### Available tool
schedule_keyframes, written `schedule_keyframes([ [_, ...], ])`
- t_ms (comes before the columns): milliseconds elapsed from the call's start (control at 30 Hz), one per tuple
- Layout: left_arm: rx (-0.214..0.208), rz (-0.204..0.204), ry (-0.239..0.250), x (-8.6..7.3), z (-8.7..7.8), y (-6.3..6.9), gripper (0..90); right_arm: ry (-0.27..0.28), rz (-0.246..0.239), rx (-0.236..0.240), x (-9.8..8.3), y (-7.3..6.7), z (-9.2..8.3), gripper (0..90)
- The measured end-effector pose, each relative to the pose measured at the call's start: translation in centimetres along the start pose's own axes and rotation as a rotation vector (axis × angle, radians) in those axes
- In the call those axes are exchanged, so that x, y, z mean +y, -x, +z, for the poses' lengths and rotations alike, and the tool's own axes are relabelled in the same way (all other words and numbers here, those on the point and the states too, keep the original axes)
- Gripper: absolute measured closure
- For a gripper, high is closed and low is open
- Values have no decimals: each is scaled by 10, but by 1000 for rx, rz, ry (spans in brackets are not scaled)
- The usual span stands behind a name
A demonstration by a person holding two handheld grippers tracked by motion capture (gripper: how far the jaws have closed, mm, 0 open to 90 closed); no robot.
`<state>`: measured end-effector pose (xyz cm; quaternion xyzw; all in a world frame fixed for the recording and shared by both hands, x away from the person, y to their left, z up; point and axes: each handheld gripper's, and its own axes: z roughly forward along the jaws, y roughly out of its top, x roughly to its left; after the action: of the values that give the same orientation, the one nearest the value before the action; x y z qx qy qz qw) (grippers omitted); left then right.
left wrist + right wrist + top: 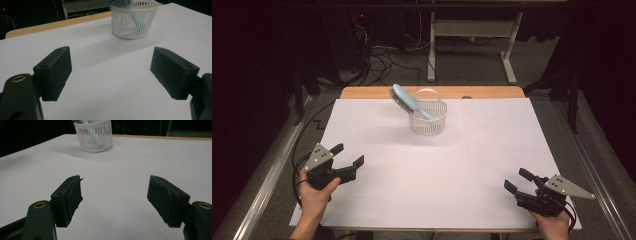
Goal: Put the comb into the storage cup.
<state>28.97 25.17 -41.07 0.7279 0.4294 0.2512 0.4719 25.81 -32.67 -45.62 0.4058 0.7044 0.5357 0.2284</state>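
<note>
A white slatted basket (428, 118) stands upright near the far middle of the white sheet (437, 165). A light blue hairbrush (408, 101) leans in it, handle down, its bristled head sticking out over the left rim. My left gripper (348, 155) rests at the near left, open, nothing between its jaws. At the near right my right gripper (518, 181) is open too and holds nothing. The left gripper view has the basket (133, 21) ahead of my left gripper (111, 72). In the right gripper view the basket (94, 135) stands far ahead of my right gripper (115, 200).
The sheet covers a wooden table whose bare far edge (432, 92) shows behind the basket. Beyond it are a white desk frame (472, 45) and cables on a dark floor. Metal rails run along both sides of the table.
</note>
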Motion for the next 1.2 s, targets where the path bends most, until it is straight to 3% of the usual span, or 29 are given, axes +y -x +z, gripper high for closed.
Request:
schedule_keyframes([
  [1200,8,-8,-28,-21,3,-2,176,4,2,-5,0,0,-1,283],
])
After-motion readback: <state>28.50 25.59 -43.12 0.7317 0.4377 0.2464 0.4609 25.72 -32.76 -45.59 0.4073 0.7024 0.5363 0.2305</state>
